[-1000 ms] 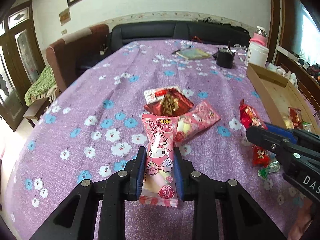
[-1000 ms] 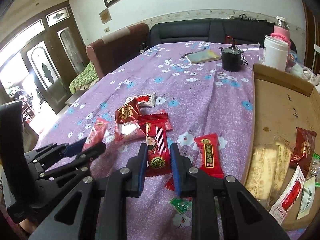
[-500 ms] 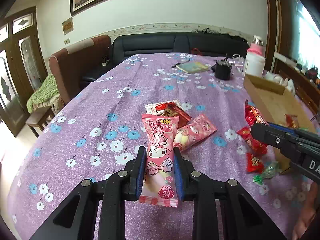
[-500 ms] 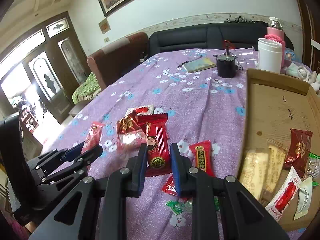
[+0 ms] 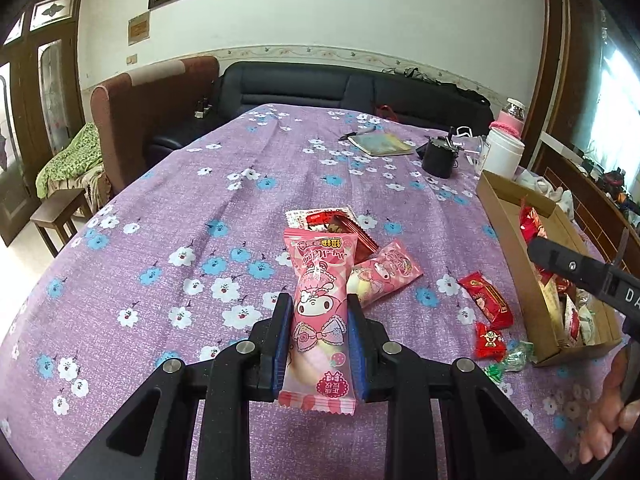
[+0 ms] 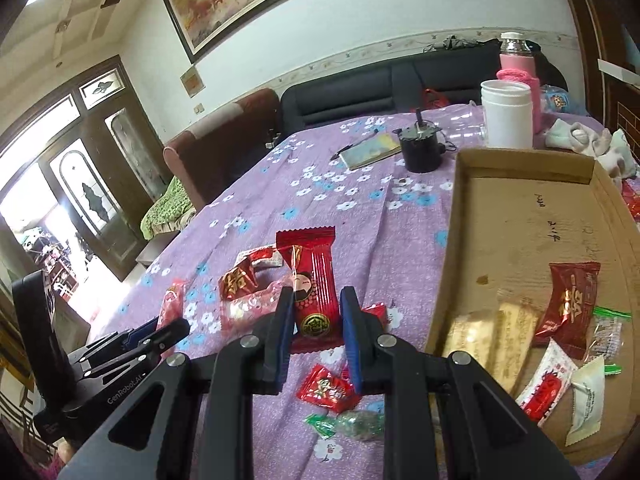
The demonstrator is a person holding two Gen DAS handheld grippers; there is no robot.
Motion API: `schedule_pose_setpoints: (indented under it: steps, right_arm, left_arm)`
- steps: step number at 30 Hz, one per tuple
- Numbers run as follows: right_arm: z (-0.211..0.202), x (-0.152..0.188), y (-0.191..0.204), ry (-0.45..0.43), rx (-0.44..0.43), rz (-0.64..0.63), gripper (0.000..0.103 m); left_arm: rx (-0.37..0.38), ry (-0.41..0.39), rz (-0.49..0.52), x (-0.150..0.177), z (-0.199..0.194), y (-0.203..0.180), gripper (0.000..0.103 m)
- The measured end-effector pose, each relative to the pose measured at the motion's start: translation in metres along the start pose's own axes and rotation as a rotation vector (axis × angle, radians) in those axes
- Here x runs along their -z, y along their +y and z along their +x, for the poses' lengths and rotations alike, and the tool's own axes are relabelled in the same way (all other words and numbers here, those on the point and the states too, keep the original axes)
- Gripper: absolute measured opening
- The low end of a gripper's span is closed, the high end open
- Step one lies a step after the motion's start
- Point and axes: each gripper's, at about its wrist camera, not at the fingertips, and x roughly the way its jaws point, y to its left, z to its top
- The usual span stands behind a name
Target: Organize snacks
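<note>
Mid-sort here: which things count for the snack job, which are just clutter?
Job: pink marshmallow packet in left gripper; red candy packet in right gripper; cardboard tray; loose red candies.
Clutter: notebook; white canister; black motor.

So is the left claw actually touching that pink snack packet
Touching. The left wrist view shows the left claw with both blue pads pressed against the sides of the pink snack packet.
</note>
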Motion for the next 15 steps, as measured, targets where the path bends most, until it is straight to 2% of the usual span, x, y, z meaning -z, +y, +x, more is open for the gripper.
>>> schedule_pose_setpoints:
  steps: [9, 15]
  right_arm:
    - [-0.0005, -0.0013, -0.0055, 0.001, -0.003, 0.02, 0.022]
    - [-0.0018, -0.0003, -0.0057, 0.004, 0.001, 0.021, 0.022]
  left_arm:
    - [-0.045, -0.018, 0.036, 0.0016, -0.0004, -0.0063, 0.027]
    - [-0.049, -0.015, 0.039, 0.0016, -0.0003, -0.0064, 0.027]
